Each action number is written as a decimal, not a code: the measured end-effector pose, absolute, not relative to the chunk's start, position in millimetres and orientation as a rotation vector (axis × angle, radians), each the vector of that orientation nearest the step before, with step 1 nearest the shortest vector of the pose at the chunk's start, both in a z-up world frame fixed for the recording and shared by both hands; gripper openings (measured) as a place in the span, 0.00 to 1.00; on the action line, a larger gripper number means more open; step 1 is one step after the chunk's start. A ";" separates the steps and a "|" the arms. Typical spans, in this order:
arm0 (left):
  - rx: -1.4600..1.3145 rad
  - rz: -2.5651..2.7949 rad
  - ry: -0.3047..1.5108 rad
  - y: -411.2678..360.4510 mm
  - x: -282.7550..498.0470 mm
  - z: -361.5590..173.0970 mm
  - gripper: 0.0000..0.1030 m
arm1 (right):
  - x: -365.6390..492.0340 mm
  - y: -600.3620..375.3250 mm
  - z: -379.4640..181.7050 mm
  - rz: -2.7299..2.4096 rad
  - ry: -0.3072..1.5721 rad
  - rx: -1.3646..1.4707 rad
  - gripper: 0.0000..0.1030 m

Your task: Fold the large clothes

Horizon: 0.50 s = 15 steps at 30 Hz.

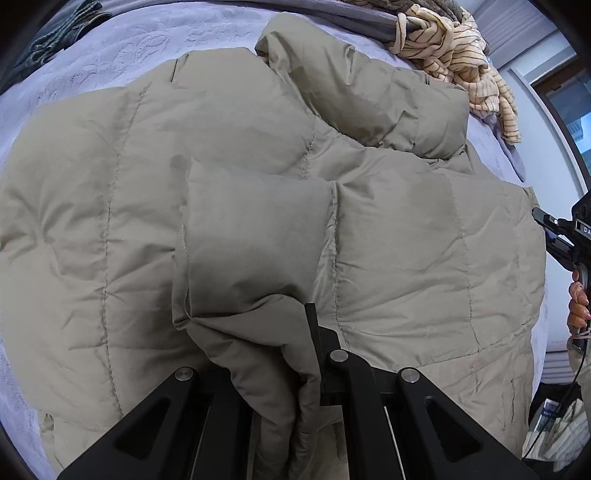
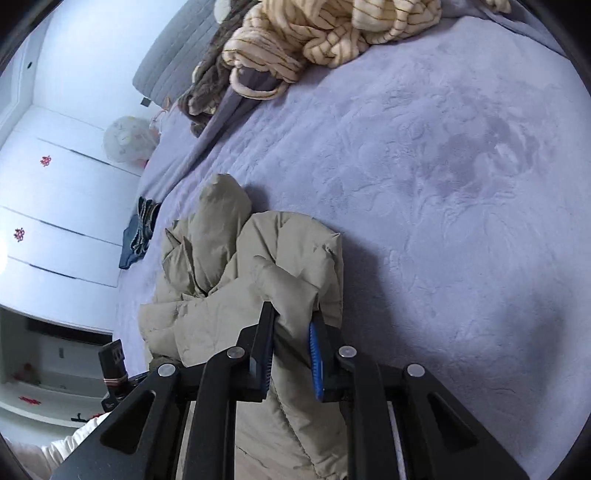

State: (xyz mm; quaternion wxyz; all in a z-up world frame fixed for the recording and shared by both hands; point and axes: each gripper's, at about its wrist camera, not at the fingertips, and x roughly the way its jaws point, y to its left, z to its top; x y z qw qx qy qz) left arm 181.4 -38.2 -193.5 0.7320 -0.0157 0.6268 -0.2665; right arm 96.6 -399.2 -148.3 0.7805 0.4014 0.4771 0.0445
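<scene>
Both of my grippers have hold of one garment, a khaki puffer jacket (image 1: 258,155) spread over a bed covered in a lavender plush blanket (image 1: 110,48).

Starting at the left of my left camera's view, a dark denim garment (image 1: 59,33) lies bunched at the far corner of the bed, well apart from the jacket. The jacket fills most of that view: matte, padded fabric, quilted into broad panels by stitched seams, puffy and lightly wrinkled. A fold of it rises toward me at the middle, and my left gripper (image 1: 306,354) has its jaws closed tight on that fold, the cloth bunched up between them and hiding one finger. Farther back a padded part lies doubled over onto the body. Beyond it, at the far right, a cream striped fleece garment (image 1: 458,48) sits heaped near the bed's edge. At the right rim I see my right hand (image 1: 578,306) on the handle of the other tool.

In my right camera's view, white cabinet doors (image 2: 62,192) stand at the left, then the denim piece again. The jacket looks bunched here, its hood or collar part standing up in a rounded peak, folds crumpled below it. My right gripper (image 2: 291,354) has its jaws pressed onto a thick padded edge, blue pads (image 2: 317,363) squeezing the fabric on both sides. To the right the blanket lies bare, with a faint embossed pattern and a darker patch.
</scene>
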 end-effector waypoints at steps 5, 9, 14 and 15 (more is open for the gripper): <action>0.012 -0.595 1.354 -58.4 182.3 -185.2 0.07 | 97.3 -410.2 -173.0 -0.022 1.123 0.820 0.07; 0.025 -0.588 1.353 -66.1 183.6 -189.0 0.07 | 101.1 -410.0 -197.5 -0.197 1.235 0.642 0.07; 0.033 -0.588 1.344 -61.0 180.0 -188.4 0.07 | 77.5 -447.6 -179.3 -0.168 1.028 0.931 0.07; 0.054 -0.585 1.333 -63.0 178.0 -187.8 0.07 | 78.9 -453.9 -175.4 -0.131 1.000 0.988 0.07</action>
